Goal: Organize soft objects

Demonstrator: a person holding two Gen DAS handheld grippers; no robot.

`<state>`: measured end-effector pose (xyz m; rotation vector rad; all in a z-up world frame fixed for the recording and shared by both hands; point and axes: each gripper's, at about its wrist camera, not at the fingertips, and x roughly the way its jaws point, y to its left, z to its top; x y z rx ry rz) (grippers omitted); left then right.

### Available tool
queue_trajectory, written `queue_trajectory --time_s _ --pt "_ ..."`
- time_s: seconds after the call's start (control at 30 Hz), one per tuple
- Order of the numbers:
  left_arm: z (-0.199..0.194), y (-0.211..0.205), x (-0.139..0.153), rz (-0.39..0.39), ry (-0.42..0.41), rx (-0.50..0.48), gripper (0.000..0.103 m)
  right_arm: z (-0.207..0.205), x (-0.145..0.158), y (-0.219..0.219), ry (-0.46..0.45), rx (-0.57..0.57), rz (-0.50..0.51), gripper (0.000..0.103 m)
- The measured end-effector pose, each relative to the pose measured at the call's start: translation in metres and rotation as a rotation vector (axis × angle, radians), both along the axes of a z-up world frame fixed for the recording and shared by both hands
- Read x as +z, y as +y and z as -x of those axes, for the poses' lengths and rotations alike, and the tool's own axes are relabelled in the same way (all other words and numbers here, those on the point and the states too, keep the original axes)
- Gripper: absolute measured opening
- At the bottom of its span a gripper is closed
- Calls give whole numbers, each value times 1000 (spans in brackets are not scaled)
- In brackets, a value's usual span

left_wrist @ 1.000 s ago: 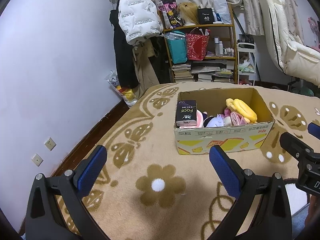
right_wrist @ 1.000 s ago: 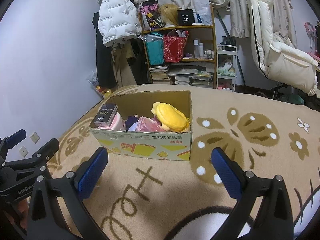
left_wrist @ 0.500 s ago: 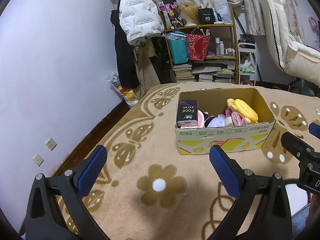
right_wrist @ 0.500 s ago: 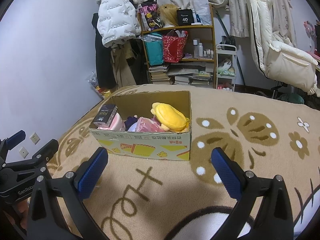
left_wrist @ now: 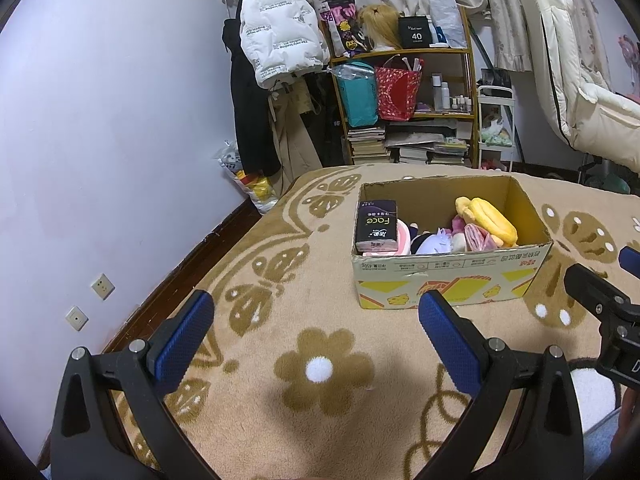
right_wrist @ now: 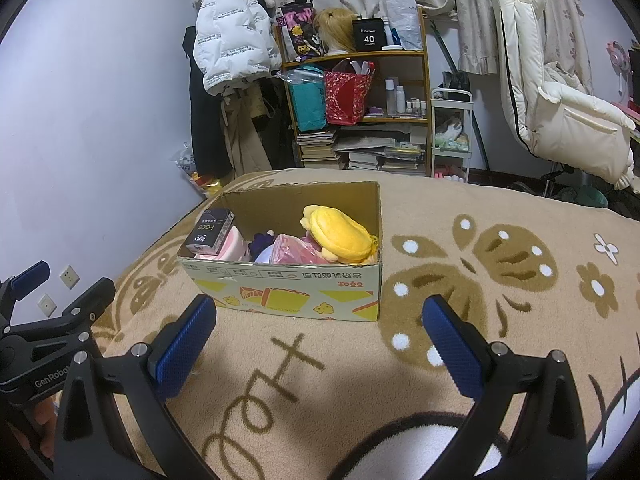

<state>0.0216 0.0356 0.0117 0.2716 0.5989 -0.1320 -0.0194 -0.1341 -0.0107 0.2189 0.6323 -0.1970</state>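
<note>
Left gripper [left_wrist: 316, 320]: fingers [left_wrist: 184, 340] spread wide with nothing between them, hovering over the beige blanket [left_wrist: 320, 420].
Right gripper [right_wrist: 320, 328]: fingers [right_wrist: 452, 348] likewise spread wide and empty, above the blanket's brown lettering.
Cardboard box [left_wrist: 452, 280]: stands open on the blanket, ahead of both grippers and apart from every fingertip. In the left view it lies ahead and to the right, its near wall just beyond the right-hand finger. In the right view it lies ahead and slightly left, its near wall [right_wrist: 288, 292] spanning most of the gap between the fingers.
Yellow plush [right_wrist: 340, 236]: inside the box at its right end, resting on top of the other soft things.
Pink soft items [right_wrist: 296, 254]: inside the box, below and left of the yellow plush.
Purple-white plush [left_wrist: 434, 242]: in the middle of the box, partly buried.
Black tissue pack [left_wrist: 376, 224]: at the left end of the box, lying on a pink item.
Each gripper in the other's view: the right one shows at the right edge of the left view [left_wrist: 600, 300]; the left one at the left edge of the right view [right_wrist: 52, 292].
</note>
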Motion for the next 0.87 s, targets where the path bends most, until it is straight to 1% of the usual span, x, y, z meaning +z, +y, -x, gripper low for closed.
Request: queue_trajectory --time_s 0.87 --pt "1 4 -1 11 1 6 101 0 0 0 2 0 1 103"
